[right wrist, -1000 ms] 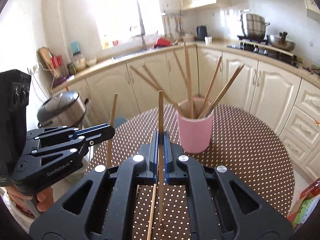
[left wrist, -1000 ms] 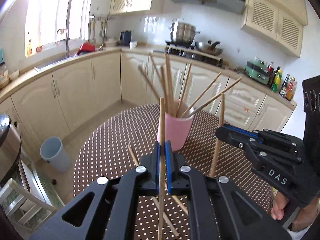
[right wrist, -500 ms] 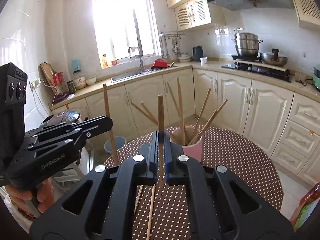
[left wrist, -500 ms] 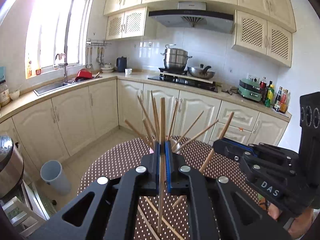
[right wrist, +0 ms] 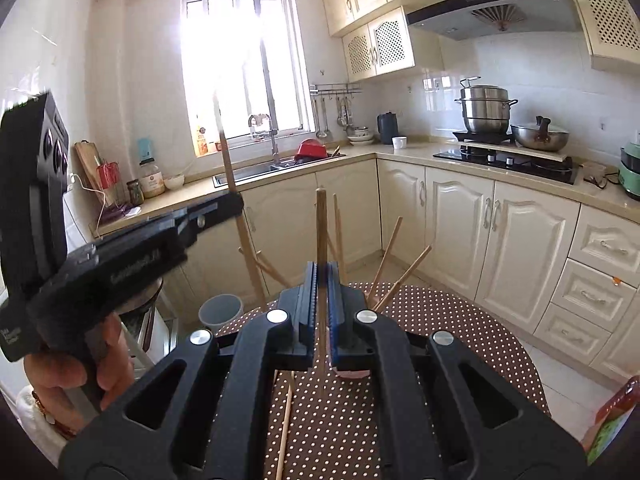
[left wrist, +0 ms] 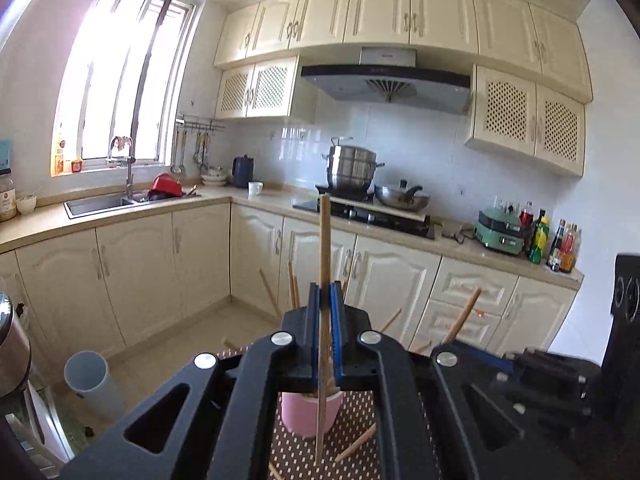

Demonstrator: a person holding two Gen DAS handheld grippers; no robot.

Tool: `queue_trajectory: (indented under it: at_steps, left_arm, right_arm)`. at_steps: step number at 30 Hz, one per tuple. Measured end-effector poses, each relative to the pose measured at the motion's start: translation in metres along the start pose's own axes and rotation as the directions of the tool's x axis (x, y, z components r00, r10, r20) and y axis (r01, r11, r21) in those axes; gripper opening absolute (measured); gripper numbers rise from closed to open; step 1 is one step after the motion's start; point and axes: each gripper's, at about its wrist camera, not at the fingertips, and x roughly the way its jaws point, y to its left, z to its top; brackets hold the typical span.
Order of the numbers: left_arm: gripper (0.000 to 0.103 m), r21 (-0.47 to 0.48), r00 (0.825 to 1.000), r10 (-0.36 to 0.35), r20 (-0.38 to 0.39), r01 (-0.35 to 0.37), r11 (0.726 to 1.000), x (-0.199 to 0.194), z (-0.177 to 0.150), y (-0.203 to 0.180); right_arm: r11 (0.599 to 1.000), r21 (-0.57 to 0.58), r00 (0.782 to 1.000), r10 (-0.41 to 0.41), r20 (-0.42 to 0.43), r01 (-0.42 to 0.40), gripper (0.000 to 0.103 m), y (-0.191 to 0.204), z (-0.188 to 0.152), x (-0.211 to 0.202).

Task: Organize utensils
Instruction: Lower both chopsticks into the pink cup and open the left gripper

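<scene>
Wooden chopstick [left wrist: 325, 240] pinched, left tongs [left wrist: 325, 292] | right tongs [right wrist: 321, 272] pinching another chopstick [right wrist: 321, 224]

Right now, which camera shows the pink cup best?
The left wrist view: the pink cup shows its wall and base on the dotted table, below the left gripper. In the right wrist view only a sliver peeks under the right gripper.

Pink cup [left wrist: 308, 414], brown white-dotted tablecloth [right wrist: 460, 344].

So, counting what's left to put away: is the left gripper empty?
No, the left gripper is shut on a chopstick, held upright.
</scene>
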Motion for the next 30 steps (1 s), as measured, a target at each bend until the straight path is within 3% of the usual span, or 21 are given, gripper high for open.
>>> queue_trajectory:
  at_steps: [8,12,21,30]
  left_arm:
    - [0.005,-0.046,0.993,0.016,0.119,-0.011,0.999,0.022,0.015,-0.005]
    - [0.005,-0.045,0.989,0.044,0.143,-0.038,0.998,0.035,0.016,-0.006]
    - [0.005,-0.017,0.995,0.043,0.089,-0.042,0.999,0.063,-0.002,-0.006]
    - [0.006,0.012,0.997,0.048,0.063,-0.049,0.999,0.065,-0.018,-0.001]
  right_arm:
    - [1.000,0.022,0.999,-0.012,0.035,0.011,0.005,-0.016,0.007,0.010]
    - [1.000,0.025,0.999,-0.014,0.050,0.013,0.005,-0.020,0.011,0.014]
    - [0.999,0.039,0.996,-0.021,0.085,0.018,0.005,-0.028,0.017,0.019]
    - [0.998,0.050,0.991,-0.030,0.134,0.023,0.005,-0.029,0.025,0.020]
